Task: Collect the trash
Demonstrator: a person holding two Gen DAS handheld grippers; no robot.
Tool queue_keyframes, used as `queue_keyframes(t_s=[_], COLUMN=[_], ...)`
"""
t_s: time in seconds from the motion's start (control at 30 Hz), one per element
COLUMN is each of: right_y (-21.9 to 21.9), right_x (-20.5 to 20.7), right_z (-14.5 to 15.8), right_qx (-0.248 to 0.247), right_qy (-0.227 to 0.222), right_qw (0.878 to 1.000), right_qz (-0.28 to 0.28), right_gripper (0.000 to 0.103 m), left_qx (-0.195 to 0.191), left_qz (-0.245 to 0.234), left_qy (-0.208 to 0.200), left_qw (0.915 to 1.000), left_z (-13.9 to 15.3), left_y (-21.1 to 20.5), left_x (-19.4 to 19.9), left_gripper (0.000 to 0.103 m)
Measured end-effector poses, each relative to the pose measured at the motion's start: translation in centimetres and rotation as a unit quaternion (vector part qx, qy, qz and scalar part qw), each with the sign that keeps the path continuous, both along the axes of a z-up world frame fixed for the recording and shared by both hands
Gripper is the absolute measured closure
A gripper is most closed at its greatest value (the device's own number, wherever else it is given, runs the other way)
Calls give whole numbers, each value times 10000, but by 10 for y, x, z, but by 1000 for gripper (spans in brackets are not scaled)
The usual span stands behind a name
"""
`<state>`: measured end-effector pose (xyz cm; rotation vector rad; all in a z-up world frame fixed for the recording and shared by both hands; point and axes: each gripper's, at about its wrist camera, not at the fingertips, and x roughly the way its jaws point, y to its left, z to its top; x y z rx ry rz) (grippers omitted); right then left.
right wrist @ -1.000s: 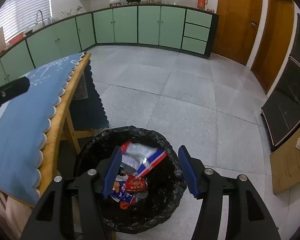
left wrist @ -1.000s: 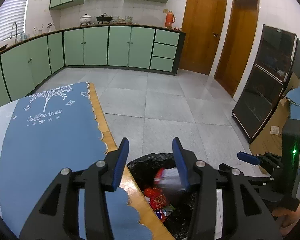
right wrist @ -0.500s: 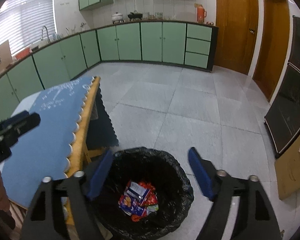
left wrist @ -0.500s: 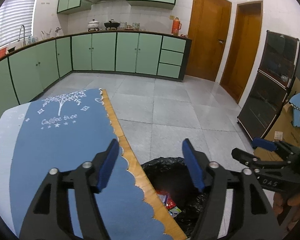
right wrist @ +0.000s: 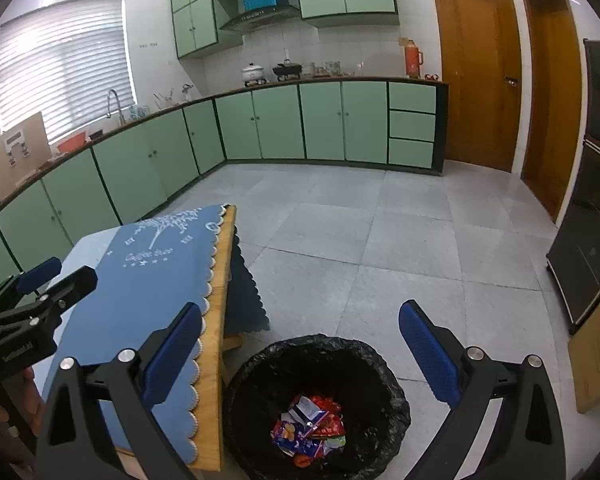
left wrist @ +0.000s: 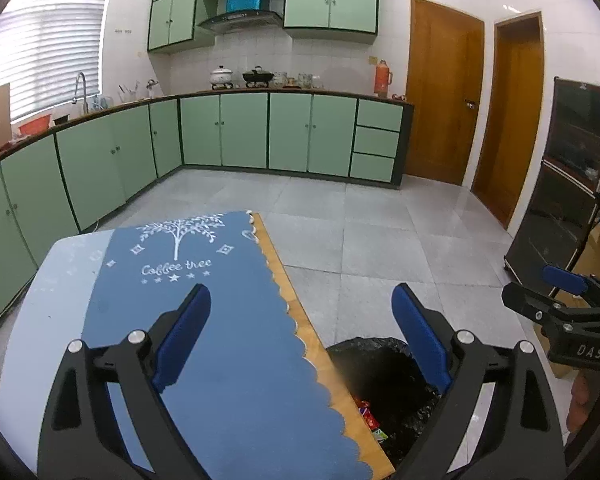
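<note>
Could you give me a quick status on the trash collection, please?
Both grippers, left and right, opening, empty. Wrappers in the bin. Nothing in the way.

Matt blue cloth point(right wrist: 140, 280) on wood table point(right wrist: 216, 300); crinkled glossy black plastic liner point(right wrist: 340, 356).

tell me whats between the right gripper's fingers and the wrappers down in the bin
Nothing. In the right wrist view the right gripper, jaws opening and empty, has only air between it and the wrappers in the black-lined bin.

You face a kitchen with mint-green cabinets point(left wrist: 288, 132) along two white-tiled walls, a grey tiled floor point(right wrist: 380, 240), two wooden doors point(left wrist: 444, 100) (both shut), and a blinded window point(right wrist: 60, 60) letting in daylight.
</note>
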<state>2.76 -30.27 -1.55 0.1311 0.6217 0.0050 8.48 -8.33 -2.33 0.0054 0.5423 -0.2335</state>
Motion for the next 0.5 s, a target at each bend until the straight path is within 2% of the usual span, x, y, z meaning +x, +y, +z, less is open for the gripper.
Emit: queue_keyframes(t_s=[0.5], right_y=[9], right_x=[-4], right_z=[6], right_qx=[-22], right_qy=[-147], right_qw=[9998], right_qz=[129], right_gripper=[6], left_qx=[23], left_qz=[7], left_qy=[-10], left_qw=[10000], left_z=[8], left_y=[3], left_x=[-4], left_gripper=[14])
